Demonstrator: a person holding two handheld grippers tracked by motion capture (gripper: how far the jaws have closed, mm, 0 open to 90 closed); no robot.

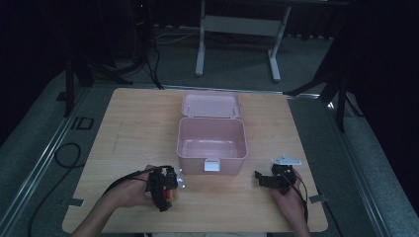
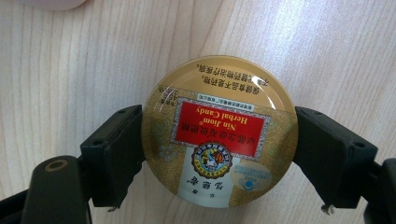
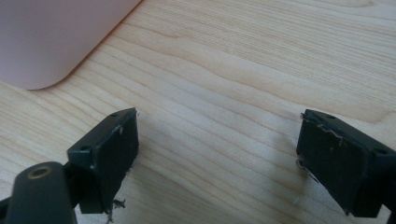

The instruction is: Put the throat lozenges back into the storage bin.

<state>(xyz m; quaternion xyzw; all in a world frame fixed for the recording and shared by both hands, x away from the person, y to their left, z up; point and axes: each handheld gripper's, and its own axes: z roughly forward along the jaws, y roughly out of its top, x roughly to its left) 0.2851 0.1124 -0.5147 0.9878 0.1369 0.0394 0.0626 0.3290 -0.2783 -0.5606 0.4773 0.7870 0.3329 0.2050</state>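
A round gold candy tin (image 2: pixel 219 140) with a red label lies flat on the wooden table (image 1: pixel 133 133). My left gripper (image 2: pixel 219 116) has its two black jaws against the tin's opposite sides, shut on it. In the high view the left gripper (image 1: pixel 170 192) is near the table's front edge, left of centre, held by a hand. My right gripper (image 3: pixel 217 121) stands open over bare wood with nothing between its jaws. The high view shows the right gripper (image 1: pixel 260 177) at the front right, just right of the pink box.
An open pink plastic box (image 1: pixel 211 143) sits mid-table, its lid (image 1: pixel 211 104) folded back behind it and a white latch on its front wall. A corner of the box (image 3: pixel 56 37) lies close ahead of the right gripper. A desk frame stands beyond the table.
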